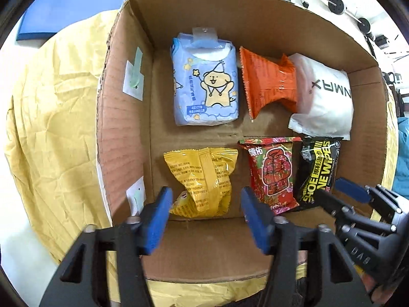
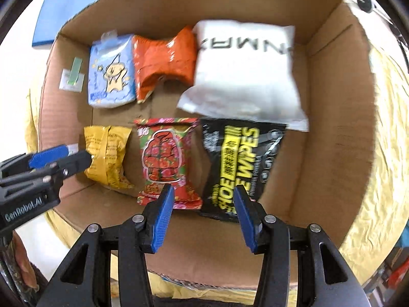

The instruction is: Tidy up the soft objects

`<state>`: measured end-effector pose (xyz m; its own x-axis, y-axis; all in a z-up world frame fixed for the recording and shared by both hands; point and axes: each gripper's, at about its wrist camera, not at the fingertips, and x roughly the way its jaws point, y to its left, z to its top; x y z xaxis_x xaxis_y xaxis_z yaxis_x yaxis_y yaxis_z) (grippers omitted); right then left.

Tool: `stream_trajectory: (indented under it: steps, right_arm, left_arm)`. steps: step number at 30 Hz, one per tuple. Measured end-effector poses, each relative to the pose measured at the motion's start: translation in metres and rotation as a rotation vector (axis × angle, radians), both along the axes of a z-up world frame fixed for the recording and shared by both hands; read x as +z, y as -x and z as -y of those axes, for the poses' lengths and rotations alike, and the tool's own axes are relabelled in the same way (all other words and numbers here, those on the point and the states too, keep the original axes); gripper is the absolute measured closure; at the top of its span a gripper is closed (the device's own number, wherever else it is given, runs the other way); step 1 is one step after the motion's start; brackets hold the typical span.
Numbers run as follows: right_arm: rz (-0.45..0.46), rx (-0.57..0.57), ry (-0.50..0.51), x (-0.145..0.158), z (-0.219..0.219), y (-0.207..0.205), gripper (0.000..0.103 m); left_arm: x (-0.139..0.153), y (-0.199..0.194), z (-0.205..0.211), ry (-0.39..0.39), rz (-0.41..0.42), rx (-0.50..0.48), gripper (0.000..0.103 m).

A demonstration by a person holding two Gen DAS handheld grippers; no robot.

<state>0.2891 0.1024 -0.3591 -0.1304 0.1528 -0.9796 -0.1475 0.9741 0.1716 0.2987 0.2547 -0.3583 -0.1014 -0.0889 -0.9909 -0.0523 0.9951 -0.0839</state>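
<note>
While my left gripper (image 1: 205,202) hangs above the near left corner of the cardboard box (image 1: 122,133), its blue pads stand apart with nothing between them; the yellow snack bag (image 1: 202,179) lies free on the box floor below. From this view six soft packs sit in two rows: blue tissue pack (image 1: 205,81), orange pouch (image 1: 268,81) and white bag (image 1: 324,102) at the back, then the yellow bag, red floral pack (image 1: 272,174) and black shoe wipes (image 1: 318,171) in front. I judge all of them light, crushable and slick-skinned; the puffed yellow bag is best taken across its pinched middle seam, not its air-filled belly.

From the right wrist view, my right gripper (image 2: 203,204) is likewise released and empty, poised over the gap between the red floral pack (image 2: 166,158) and the black shoe wipes (image 2: 240,163). The white bag (image 2: 245,71) overlaps the wipes' far edge. Flat wipe packs should be gripped by a crimped end or across the short width, lightly.
</note>
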Motion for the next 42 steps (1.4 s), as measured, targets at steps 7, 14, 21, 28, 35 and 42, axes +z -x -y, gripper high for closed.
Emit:
stream_trajectory:
  steps: [7, 14, 21, 28, 35, 42]
  right_arm:
    - [0.070, -0.004, 0.025, 0.019, 0.023, 0.003, 0.032]
    - [0.117, -0.026, 0.051, 0.041, 0.041, 0.005, 0.002]
    - [0.165, -0.050, 0.077, 0.060, 0.057, 0.003, 0.000]
    - [0.201, -0.058, 0.076, 0.072, 0.058, 0.011, 0.000]
    - [0.289, -0.065, 0.047, 0.120, 0.069, 0.037, 0.000]
    - [0.391, -0.059, -0.005, 0.195, 0.091, 0.090, 0.000]
  left_arm:
    - [0.016, 0.017, 0.004, -0.002, 0.073, 0.009, 0.008]
    - [0.040, 0.014, 0.022, -0.033, 0.130, 0.024, 0.000]
    - [0.057, 0.020, 0.020, -0.021, 0.165, 0.043, 0.000]
    - [0.075, 0.030, 0.026, -0.034, 0.225, 0.060, 0.000]
    - [0.119, 0.056, 0.042, -0.069, 0.318, 0.052, 0.000]
    - [0.193, 0.101, 0.056, -0.083, 0.463, 0.070, 0.000]
